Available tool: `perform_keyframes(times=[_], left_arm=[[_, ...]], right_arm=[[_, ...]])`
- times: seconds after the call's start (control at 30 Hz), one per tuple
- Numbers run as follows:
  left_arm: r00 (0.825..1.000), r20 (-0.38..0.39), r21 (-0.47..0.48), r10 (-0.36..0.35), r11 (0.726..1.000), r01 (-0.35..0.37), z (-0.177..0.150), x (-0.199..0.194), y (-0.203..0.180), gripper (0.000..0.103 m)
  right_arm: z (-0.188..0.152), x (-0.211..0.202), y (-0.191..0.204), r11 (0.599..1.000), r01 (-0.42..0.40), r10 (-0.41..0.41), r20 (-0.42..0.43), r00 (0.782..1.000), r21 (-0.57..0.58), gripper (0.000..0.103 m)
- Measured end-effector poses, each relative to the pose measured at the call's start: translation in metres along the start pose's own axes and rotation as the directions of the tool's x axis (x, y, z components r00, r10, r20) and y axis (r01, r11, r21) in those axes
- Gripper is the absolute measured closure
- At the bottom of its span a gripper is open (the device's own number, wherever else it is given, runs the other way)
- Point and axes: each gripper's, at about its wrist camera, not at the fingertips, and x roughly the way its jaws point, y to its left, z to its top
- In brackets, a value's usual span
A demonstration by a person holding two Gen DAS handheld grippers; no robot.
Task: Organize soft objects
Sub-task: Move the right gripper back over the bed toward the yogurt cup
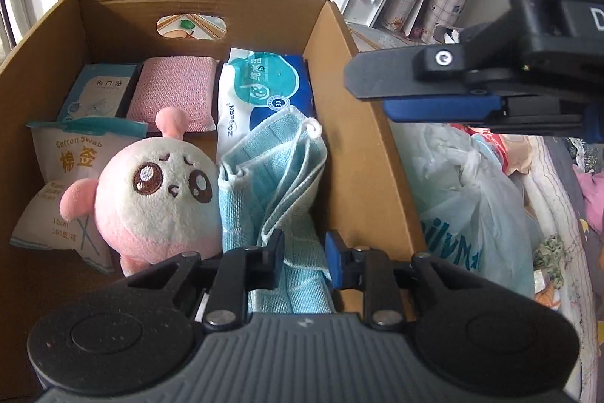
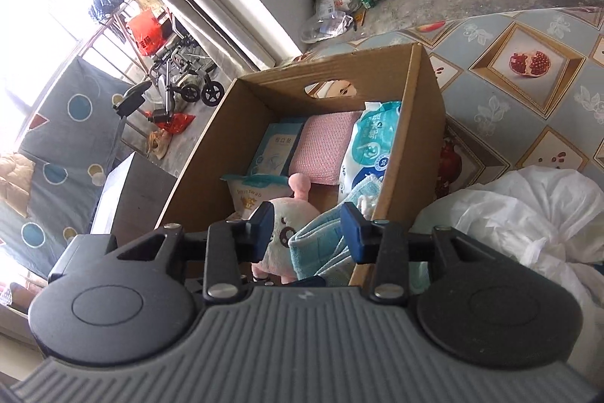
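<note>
In my left camera the box (image 1: pixel 362 138) fills the left and middle of the frame. At its back wall sit a small carton (image 1: pixel 100 91), a sponge (image 1: pixel 171 93) and a wipes pack (image 1: pixel 264 89), left to right. In front of them lie a swab bag (image 1: pixel 56 169), a plush toy (image 1: pixel 158 195) and a towel (image 1: pixel 271 176). A plastic bag (image 1: pixel 472 206) lies outside, at right.

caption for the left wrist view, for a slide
Left gripper open astride a blue towel in a cardboard box, beside a pink plush toy.
</note>
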Motion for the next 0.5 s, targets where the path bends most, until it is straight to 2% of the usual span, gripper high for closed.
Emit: perform_keyframes(times=[0.13,0.3,0.33,0.4,0.5], left_arm=[[0.999,0.032,-0.030,-0.010,0.999,0.011,0.003,-0.010,0.004,0.075],[0.991,0.129,-0.029,0.033,0.999,-0.029,0.002,-0.039,0.000,0.049],[0.987,0.155,-0.026,0.043,0.999,-0.039,0.003,-0.045,-0.001,0.046],[0.979,0.194,-0.023,0.067,0.998,-0.064,0.001,-0.057,-0.007,0.033],[0.962,0.256,0.009,0.100,0.994,-0.105,-0.004,-0.078,-0.024,0.023]], right_arm=[[0.001,-0.011,-0.010,1.000,0.005,-0.006,0.020,1.000,0.016,0.062],[-0.008,-0.024,-0.017,0.999,0.003,-0.005,0.053,0.999,0.039,0.052],[-0.012,-0.027,-0.018,0.999,-0.001,-0.001,0.060,0.998,0.040,0.051],[-0.020,-0.032,-0.018,0.999,-0.006,0.003,0.072,0.997,0.045,0.047],[-0.030,-0.044,-0.021,0.999,-0.007,0.002,0.095,0.995,0.051,0.038]])
